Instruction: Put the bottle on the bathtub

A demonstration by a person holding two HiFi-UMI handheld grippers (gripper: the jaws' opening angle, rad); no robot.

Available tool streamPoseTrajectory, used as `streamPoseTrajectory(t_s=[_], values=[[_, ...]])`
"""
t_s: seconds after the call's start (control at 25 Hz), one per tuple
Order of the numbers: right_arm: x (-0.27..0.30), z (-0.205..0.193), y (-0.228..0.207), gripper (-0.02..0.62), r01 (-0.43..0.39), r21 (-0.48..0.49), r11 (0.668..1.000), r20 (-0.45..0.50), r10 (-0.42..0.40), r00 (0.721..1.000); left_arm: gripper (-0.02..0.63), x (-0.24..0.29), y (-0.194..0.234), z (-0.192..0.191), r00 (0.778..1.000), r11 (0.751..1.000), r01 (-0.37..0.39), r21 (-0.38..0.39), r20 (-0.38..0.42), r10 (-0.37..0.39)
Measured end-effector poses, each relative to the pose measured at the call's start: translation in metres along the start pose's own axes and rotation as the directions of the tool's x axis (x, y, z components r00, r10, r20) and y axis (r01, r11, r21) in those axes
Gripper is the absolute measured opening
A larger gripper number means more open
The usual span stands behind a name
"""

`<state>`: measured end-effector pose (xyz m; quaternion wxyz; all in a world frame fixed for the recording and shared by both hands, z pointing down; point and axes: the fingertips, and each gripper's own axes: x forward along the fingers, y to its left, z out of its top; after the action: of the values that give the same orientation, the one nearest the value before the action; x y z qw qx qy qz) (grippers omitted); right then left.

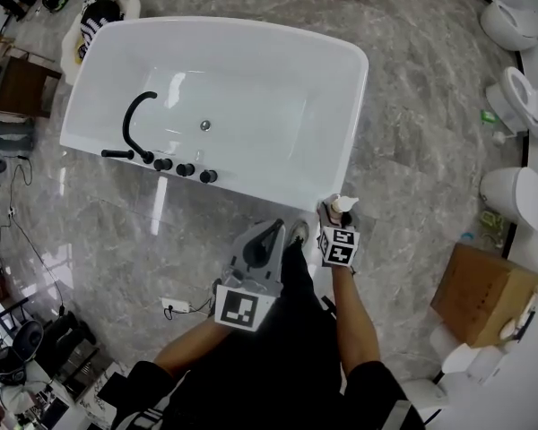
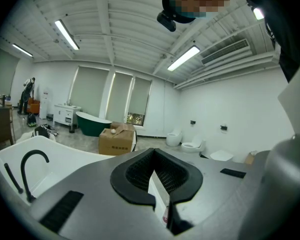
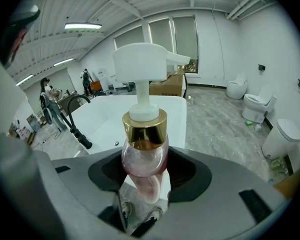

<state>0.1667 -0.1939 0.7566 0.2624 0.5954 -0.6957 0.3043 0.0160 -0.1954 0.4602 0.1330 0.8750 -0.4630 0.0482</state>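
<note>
head view: bathtub point(image 1: 251, 97) on marble floor point(image 1: 430, 88)

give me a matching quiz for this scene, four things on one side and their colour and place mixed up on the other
Things:
1. bottle
2. faucet
3. cardboard box
4. bathtub

Colour and place:
a. white, standing on the grey floor
b. brown, on the floor to the right of the tub in the head view
c. pink with a gold collar, held between the jaws of the right gripper
d. black, mounted on the tub's near rim

Pairs: 1-c, 2-d, 3-b, 4-a
</note>
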Motion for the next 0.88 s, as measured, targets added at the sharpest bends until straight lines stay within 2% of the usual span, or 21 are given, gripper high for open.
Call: streamPoseTrajectory(t_s=[0.44, 0.88], values=[[0.044, -0.017, -0.005, 0.222, 0.005, 0.011, 1.000, -0.061, -0.004, 0.998, 0.015, 0.021, 0.020, -0.005, 1.000, 1.000, -0.009, -0.014, -0.021, 0.008], [0.059, -0.037, -0.004, 0.222, 0.015, 0.022, 1.000, -0.109, -0.013, 0.994, 0.015, 0.019, 0.027, -0.012, 0.999, 1.000, -0.016, -0.027, -0.040, 0.015]])
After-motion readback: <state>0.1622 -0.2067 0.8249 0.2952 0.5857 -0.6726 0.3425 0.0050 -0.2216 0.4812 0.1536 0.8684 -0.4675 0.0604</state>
